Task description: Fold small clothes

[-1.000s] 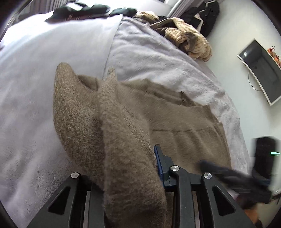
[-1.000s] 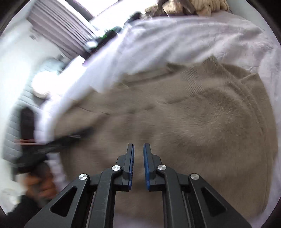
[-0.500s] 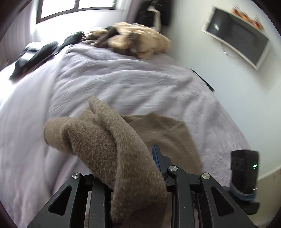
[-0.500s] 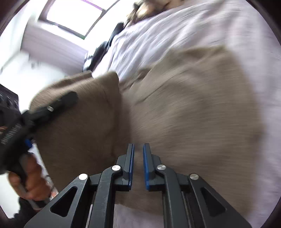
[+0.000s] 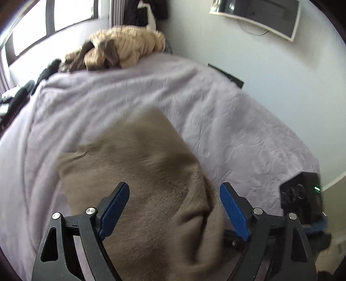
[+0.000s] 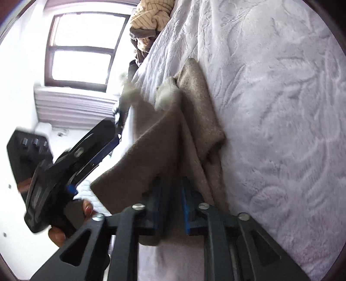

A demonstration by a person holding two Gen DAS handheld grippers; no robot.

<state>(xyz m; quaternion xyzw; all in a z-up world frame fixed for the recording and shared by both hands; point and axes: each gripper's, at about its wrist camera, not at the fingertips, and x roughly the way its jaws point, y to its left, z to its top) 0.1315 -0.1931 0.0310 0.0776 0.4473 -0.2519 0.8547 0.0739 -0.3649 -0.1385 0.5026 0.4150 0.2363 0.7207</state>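
Observation:
A brown fuzzy knit garment (image 5: pixel 138 173) lies folded on the lavender bed cover (image 5: pixel 227 121). My left gripper (image 5: pixel 173 207) is open, its blue pads wide apart over the garment's near part, with cloth between them and blurred. In the right wrist view my right gripper (image 6: pixel 170 205) is shut on a fold of the same garment (image 6: pixel 194 112), which hangs up from the bed and drapes over the jaws. The left gripper (image 6: pixel 95 149) shows at that view's left, open, beside the lifted cloth.
A heap of tan and brown clothes (image 5: pixel 123 47) lies at the bed's far end under a window (image 6: pixel 84 49). Dark items (image 5: pixel 21 95) lie at the far left edge. A wall monitor (image 5: pixel 257 15) hangs on the right. The bed's right edge drops off near the wall.
My left gripper has let go of the garment and opened wide. My right gripper has closed on a fold and lifted it. The garment now lies more compactly folded.

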